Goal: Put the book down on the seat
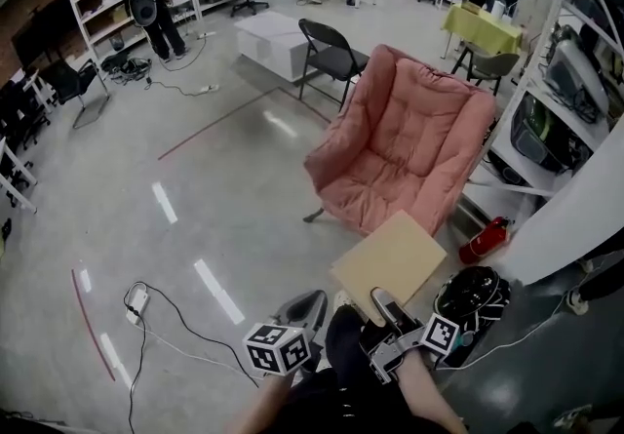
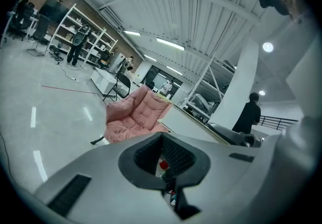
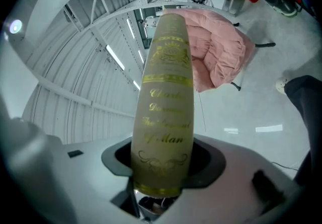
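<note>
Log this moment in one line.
right tool: shut on book | left tool: empty | pink chair: ahead | book: not yet on seat

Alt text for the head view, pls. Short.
The right gripper holds a tan book by its near edge, low in the frame, short of the pink cushioned chair on a concrete floor. The left gripper sits beside it, carrying nothing.
</note>
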The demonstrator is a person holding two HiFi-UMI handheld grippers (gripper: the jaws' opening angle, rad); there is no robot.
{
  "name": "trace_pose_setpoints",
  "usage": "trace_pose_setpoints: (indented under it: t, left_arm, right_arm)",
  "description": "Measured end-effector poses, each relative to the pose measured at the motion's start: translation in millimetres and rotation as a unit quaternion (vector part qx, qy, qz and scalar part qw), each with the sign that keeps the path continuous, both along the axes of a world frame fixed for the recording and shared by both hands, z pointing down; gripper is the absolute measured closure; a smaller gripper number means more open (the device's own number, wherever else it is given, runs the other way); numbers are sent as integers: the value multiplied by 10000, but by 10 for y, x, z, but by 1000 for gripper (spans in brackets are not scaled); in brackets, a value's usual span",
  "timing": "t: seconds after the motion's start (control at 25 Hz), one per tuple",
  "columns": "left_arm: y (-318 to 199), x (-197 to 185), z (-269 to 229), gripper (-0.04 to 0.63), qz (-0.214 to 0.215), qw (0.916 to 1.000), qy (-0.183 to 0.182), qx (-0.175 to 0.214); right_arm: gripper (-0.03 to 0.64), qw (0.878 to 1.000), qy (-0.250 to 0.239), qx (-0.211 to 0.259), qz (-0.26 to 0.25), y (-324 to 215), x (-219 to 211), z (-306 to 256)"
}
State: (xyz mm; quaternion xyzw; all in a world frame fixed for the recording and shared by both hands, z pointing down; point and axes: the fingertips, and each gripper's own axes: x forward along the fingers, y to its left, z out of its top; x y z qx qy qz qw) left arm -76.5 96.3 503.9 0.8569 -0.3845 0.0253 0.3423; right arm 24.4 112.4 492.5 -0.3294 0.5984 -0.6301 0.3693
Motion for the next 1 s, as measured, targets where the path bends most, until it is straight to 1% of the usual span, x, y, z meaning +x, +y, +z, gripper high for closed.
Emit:
trace_pose_setpoints:
  t: [0.36,0.72,1.0]
  left_arm:
    - [-641,74,139,587,-128,9997,-54,-183]
    - [-1492,373,100,586,-199,9996,-71,-202]
    - [-2106,627,95,586,-132,9996,-117,-238]
  right_arm:
    - [391,9999,25,-52,-155,-680,99,47]
    - [391,9993,-75,-119,-348,-1587,322,62]
    - [391,9990,-132,-123,-399,-2209,523,109]
